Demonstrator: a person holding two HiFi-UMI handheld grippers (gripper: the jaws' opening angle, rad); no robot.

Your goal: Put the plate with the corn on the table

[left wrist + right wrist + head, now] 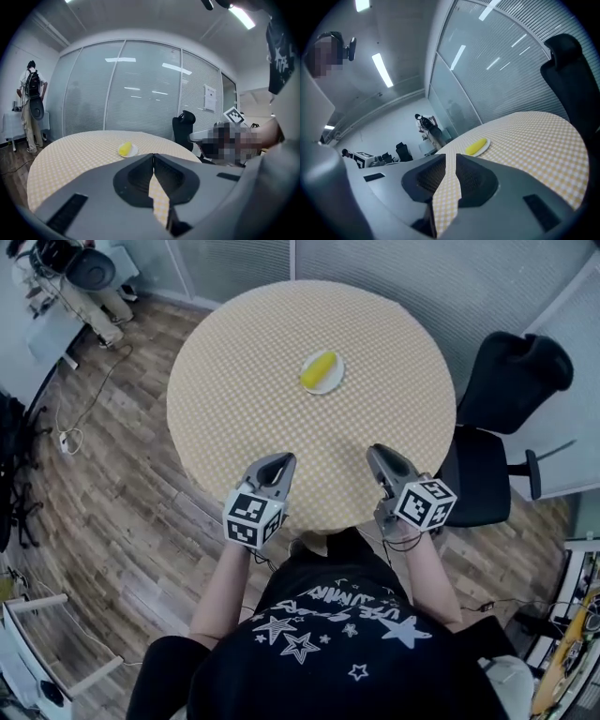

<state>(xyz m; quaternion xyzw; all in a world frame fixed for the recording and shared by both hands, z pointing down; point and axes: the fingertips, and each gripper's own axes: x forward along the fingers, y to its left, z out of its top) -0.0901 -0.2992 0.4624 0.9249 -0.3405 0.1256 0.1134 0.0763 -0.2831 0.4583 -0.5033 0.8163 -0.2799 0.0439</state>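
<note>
Since the plate (333, 382) with the corn (318, 369) is already seen resting on the table (234, 381), past its middle and well apart from both grippers, the main risk is judged to be a needless reach by which the cob could be rolled off. Nothing is held: the left gripper (281, 461) is closed tip to tip, and the right gripper (376, 453) is parted by a narrow slit. Part of the plate's rim is covered by the corn.
</note>
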